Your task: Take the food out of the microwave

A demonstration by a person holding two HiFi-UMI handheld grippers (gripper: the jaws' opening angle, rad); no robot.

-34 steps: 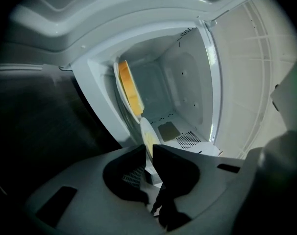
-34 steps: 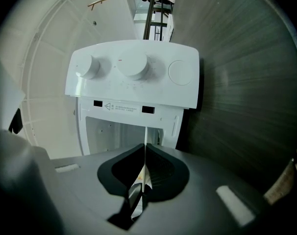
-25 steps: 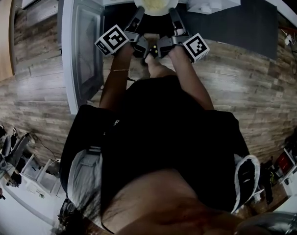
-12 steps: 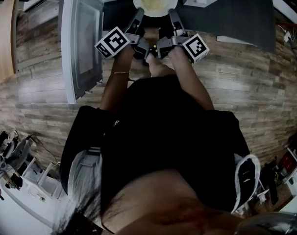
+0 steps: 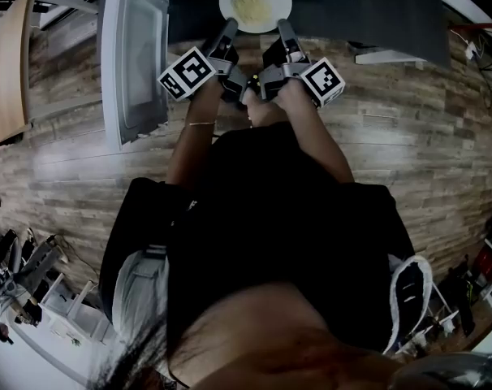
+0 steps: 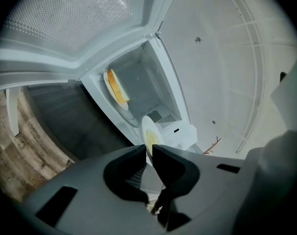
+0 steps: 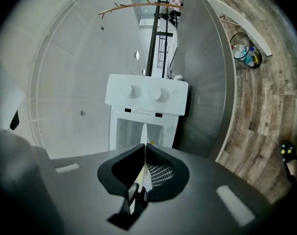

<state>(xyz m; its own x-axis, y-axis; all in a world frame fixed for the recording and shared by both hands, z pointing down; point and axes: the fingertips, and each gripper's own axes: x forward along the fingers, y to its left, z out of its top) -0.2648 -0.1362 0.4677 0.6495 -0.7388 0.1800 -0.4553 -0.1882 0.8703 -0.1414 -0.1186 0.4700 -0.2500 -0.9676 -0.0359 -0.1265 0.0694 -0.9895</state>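
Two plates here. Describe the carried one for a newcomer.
Start at the white microwave with its door swung open. In front of its opening is a round white plate of pale yellow food, pinched at its near rim by the left gripper and right gripper. The other white plate sits inside the microwave, ungripped.

Wood-plank floor [image 5: 408,153] all round, dark grey countertop [image 5: 392,15] up top, tan wooden furniture [image 5: 6,63] far left, white wall [image 6: 227,72] behind.
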